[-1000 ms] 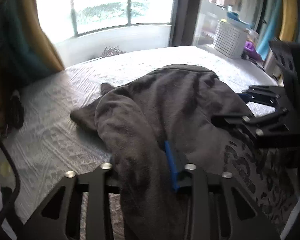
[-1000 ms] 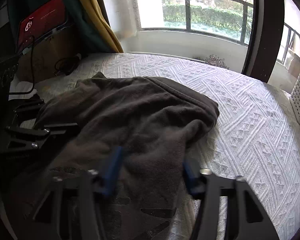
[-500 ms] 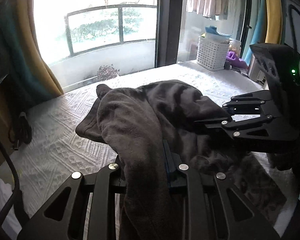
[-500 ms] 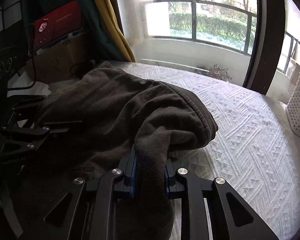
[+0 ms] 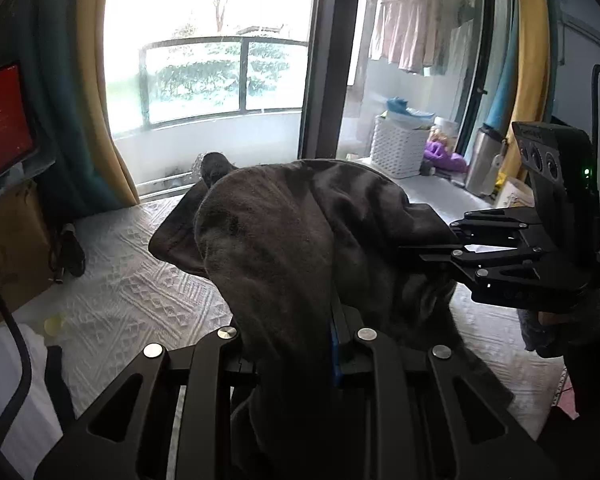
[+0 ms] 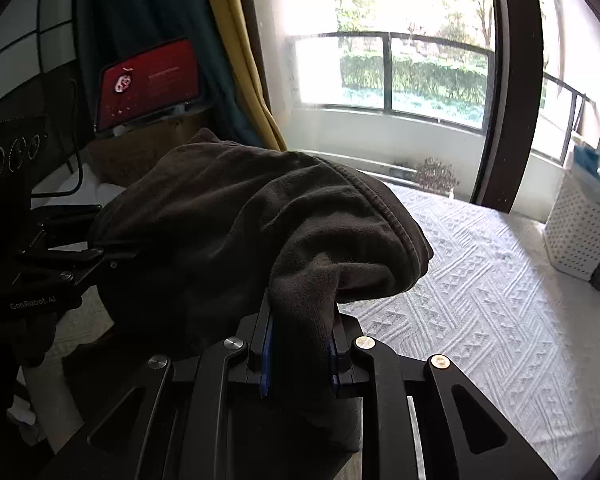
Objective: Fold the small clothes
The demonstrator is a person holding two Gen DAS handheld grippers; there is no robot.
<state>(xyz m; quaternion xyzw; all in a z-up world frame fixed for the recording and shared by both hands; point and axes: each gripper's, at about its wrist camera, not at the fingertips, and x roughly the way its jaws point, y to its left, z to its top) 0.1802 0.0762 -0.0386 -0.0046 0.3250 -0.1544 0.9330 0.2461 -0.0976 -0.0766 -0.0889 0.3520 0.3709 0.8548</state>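
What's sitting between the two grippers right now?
Only the dark garment, bunched and stretched from the left gripper to the right gripper; each is clamped on it. Left wrist view shows it.

Bright balcony window (image 6: 392, 76) with railing, yellow curtain (image 6: 240, 48), white textured bedspread (image 6: 480, 300), white laundry basket (image 5: 398, 146)

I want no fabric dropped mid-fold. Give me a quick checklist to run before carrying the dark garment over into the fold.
1. Left hand-held gripper clamped on the dark garment: ok.
2. Right hand-held gripper clamped on the garment: ok; its jaws have just been closing onto the cloth.
3. Both grips on matching corners: cannot tell, cloth is bunched.
4. Garment's far end lifted clear of the bedspread: cannot tell.
5. Bare bedspread ahead to lay it on: ok.
6. White basket clear of the landing spot: ok.
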